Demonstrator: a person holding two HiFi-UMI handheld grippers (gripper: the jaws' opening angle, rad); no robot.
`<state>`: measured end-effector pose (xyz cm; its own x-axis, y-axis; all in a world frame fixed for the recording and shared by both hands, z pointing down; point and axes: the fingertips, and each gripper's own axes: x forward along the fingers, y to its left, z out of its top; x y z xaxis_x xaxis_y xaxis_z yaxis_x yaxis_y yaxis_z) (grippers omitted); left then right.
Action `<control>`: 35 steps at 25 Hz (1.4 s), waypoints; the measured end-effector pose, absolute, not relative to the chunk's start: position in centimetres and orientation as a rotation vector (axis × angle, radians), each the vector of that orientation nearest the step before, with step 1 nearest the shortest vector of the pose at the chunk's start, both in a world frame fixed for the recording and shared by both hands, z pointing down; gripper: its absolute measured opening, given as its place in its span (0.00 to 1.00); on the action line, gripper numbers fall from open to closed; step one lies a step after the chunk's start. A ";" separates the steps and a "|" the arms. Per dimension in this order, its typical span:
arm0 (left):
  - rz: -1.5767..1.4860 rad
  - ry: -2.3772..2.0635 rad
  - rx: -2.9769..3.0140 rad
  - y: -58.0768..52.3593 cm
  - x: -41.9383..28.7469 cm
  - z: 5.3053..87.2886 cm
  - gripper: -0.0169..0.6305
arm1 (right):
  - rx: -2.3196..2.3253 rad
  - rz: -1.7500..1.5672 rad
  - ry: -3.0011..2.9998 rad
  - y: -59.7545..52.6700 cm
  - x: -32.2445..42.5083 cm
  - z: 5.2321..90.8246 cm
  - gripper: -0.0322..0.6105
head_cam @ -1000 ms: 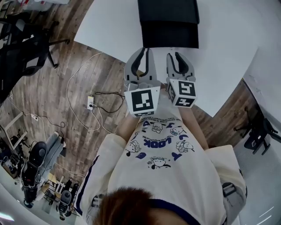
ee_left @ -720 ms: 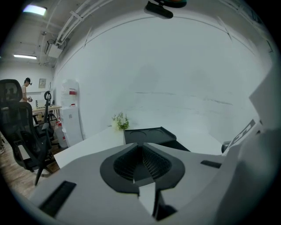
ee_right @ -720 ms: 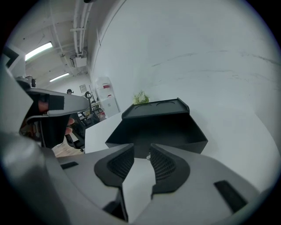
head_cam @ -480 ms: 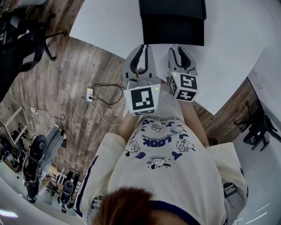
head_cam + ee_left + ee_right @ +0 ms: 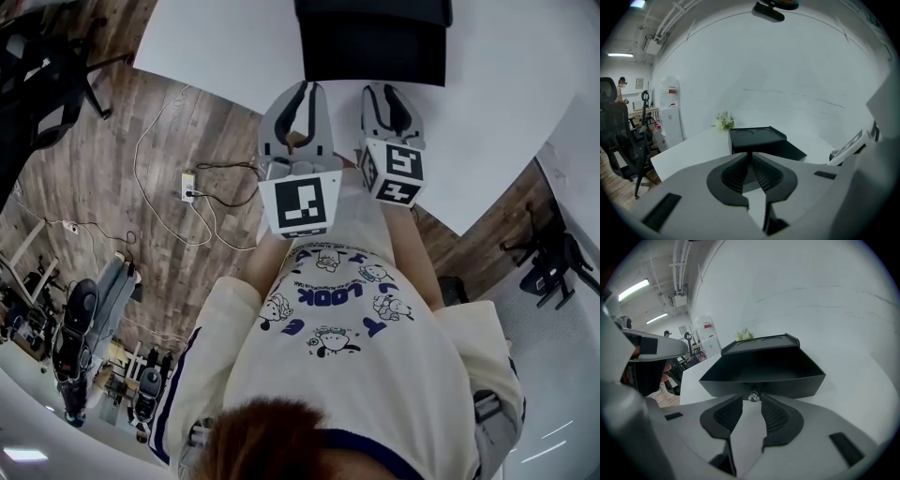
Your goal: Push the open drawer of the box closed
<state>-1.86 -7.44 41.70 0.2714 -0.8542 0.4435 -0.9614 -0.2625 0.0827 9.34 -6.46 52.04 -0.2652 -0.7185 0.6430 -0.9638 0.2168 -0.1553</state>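
Note:
A black box [image 5: 373, 11] stands on the white table [image 5: 234, 47], and its open drawer [image 5: 373, 64] is pulled out toward me. In the right gripper view the drawer's front [image 5: 761, 380] fills the middle, with a small round knob [image 5: 753, 397] at its centre. My right gripper [image 5: 752, 405] has its jaws opening. The knob sits at the gap between the fingertips, and the pads are not pressing on it. My left gripper [image 5: 750, 158] is shut on nothing, a little short of the box [image 5: 757, 138]. Both grippers, left [image 5: 298, 98] and right [image 5: 392, 101], sit side by side at the drawer's front.
A small plant [image 5: 724, 121] stands on the table behind the box. Office chairs [image 5: 37, 66] and cables with a power strip [image 5: 190, 187] are on the wooden floor to the left. Another chair [image 5: 553, 262] is at the right. A white wall rises behind the table.
Both grippers and the box sit slightly higher in the head view than a second ago. The grippers stay at the drawer's front, with much the same spacing.

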 end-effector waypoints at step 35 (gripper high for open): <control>0.452 -1.622 2.212 -10.4 -2.7 42.1 0.09 | 1.572 0.818 -2.031 -9.0 8.3 52.6 0.18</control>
<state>-2.67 -10.36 42.12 0.2901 -0.8408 0.4571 -0.9560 -0.2765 0.0982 8.31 -9.02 52.57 -0.2551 -0.7050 0.6617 -0.9668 0.1777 -0.1835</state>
